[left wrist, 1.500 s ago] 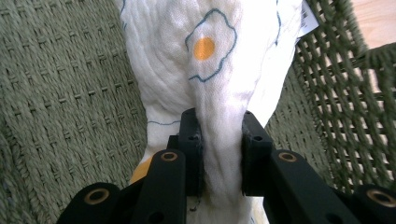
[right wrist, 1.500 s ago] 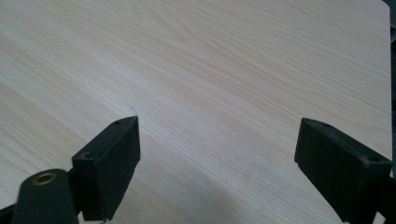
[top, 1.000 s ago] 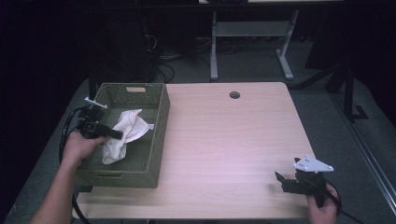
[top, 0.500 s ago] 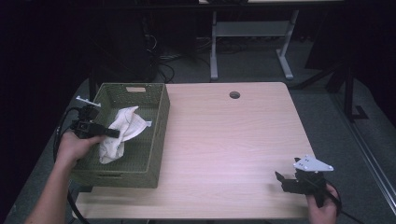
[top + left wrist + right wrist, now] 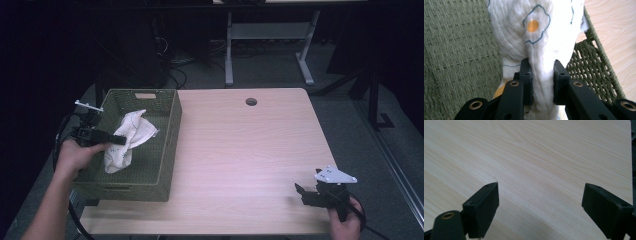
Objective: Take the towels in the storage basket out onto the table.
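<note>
Left claw [image 5: 120, 140] clamped on a white crumpled cloth with egg print [image 5: 541, 37], lifted inside the green woven basket [image 5: 165, 150]. Right claw [image 5: 540, 207] rests apart over the pale wooden bench [image 5: 250, 150]. Risk: trailing folds may catch the basket rim during withdrawal, tipping the basket.

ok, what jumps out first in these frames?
The white cloth printed with fried eggs, pinched in the left tool over the green woven basket at the table's left edge. Then the bare wooden table, with the right tool open and idle near its front right corner.
</note>
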Action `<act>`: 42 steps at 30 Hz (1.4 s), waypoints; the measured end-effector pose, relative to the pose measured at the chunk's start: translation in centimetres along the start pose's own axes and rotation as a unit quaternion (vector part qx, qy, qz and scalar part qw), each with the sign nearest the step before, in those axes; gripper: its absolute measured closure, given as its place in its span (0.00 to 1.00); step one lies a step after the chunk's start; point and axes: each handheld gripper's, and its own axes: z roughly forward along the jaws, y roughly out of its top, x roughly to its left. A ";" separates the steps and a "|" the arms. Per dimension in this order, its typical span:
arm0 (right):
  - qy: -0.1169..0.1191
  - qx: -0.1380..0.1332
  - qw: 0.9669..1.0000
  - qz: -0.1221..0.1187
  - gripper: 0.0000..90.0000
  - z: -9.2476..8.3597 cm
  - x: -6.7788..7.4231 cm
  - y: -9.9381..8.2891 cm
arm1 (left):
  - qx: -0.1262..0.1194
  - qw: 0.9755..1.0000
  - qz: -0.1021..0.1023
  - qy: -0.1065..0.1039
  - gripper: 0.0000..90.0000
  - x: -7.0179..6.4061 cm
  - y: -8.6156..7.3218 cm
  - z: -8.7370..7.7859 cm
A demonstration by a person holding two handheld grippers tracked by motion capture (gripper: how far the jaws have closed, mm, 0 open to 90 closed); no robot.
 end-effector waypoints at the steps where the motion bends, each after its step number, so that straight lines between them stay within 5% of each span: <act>1: 0.000 0.000 1.000 0.000 0.15 0.0 0.0 0.0 | -0.003 1.000 0.001 0.000 0.82 -0.1 0.0 -0.1; 19: 0.000 -0.003 1.000 0.002 0.15 -0.2 0.0 0.1 | -0.025 0.999 0.016 -0.026 0.82 -1.6 0.7 -1.3; 42: -0.002 -0.005 1.000 0.002 0.15 -0.3 0.0 0.2 | -0.038 0.996 0.059 -0.055 0.82 -5.6 2.6 -1.8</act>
